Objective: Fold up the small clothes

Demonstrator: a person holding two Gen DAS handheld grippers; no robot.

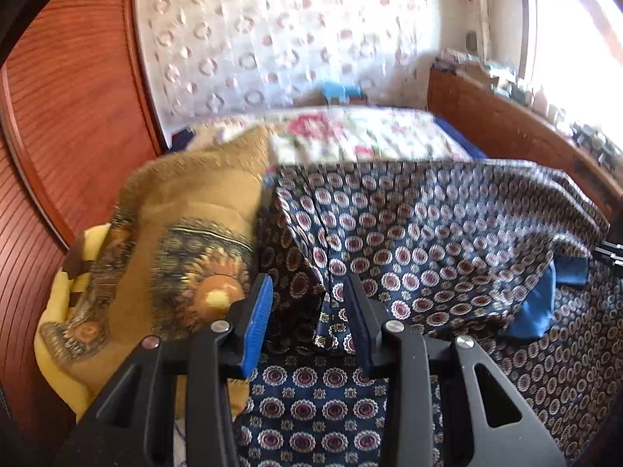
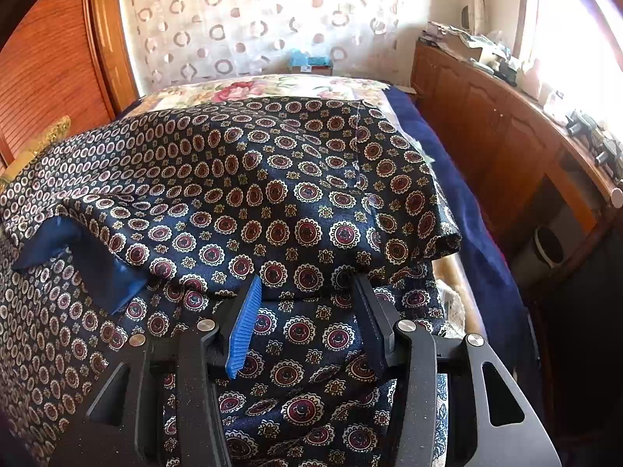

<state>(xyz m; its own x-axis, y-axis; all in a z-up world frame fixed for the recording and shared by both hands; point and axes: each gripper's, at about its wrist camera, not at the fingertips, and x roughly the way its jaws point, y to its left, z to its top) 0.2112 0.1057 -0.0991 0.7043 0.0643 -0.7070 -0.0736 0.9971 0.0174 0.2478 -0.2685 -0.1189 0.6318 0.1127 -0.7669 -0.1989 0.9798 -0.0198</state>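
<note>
A navy silky garment (image 1: pixel 428 225) printed with red and white medallions lies over the bed. Part of it is lifted into a tent-like fold, blurred in the left wrist view. My left gripper (image 1: pixel 307 295) has a bunched pleat of that garment between its half-closed fingers, gripping it. In the right wrist view the garment (image 2: pixel 272 179) humps up and its edge laps over the fingertips of my right gripper (image 2: pixel 307 284), which holds a thick bunch of it. A plain blue lining flap (image 2: pixel 50 245) hangs turned out at the left, and the same blue lining (image 1: pixel 541 307) shows at the right.
A mustard-yellow printed cloth (image 1: pixel 187 233) is heaped to the left of the garment. A floral bedspread (image 2: pixel 272 85) covers the far part of the bed. A wooden wardrobe (image 1: pixel 58 116) stands at the left and a cluttered wooden sideboard (image 2: pixel 486 116) runs along the right under a bright window.
</note>
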